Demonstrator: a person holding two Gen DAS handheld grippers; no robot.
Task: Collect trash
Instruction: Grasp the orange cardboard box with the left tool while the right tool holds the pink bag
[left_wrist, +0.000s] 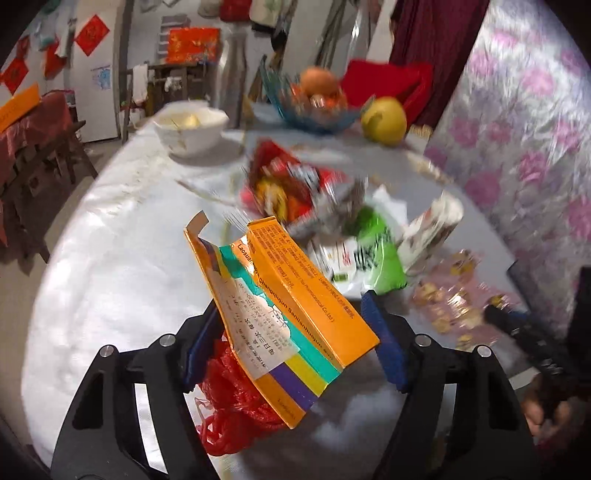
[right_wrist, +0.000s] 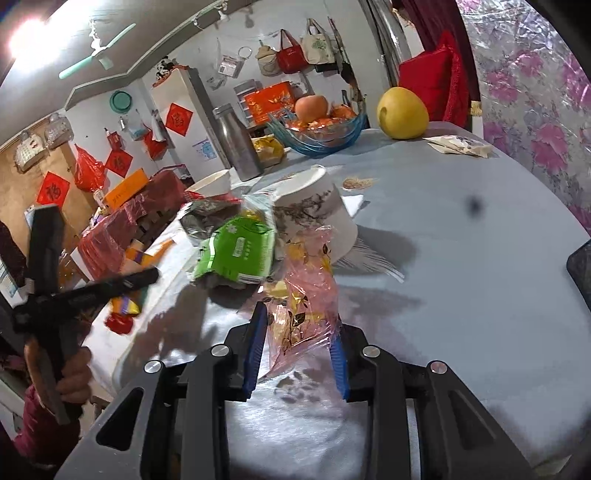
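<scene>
Several pieces of litter sit heaped on the round bench (right_wrist: 461, 266), and we judge every one of them light and easily crushed. Our left gripper (left_wrist: 291, 332) has its jaws apart around a torn orange medicine carton (left_wrist: 295, 306); the left pad is against the card, but the right pad stands just clear of the carton's edge, so we would not call it clamped. That carton is thin card, glossy, with stiff flat faces and a ripped flap, so it should be squeezed across its flat faces, not the torn end. Under the carton lies a crumpled red plastic bag (left_wrist: 232, 406), limp and slippery. Our right gripper (right_wrist: 297, 349) has its jaws closed on a clear pink cellophane wrapper (right_wrist: 303, 295) with gold print: crackly, slick film that will fold and slip, best pinched where it bunches. Beyond the carton we see a green foil sachet (left_wrist: 380, 254), soft and shiny, a red snack wrapper (left_wrist: 280, 184), and a paper cup (right_wrist: 317, 218) tipped on its side, its wall likely to dent. Farther from the carton stand a white bowl (left_wrist: 190, 129), a blue glass fruit dish (left_wrist: 314, 114) and a yellow pomelo (left_wrist: 384, 120).
</scene>
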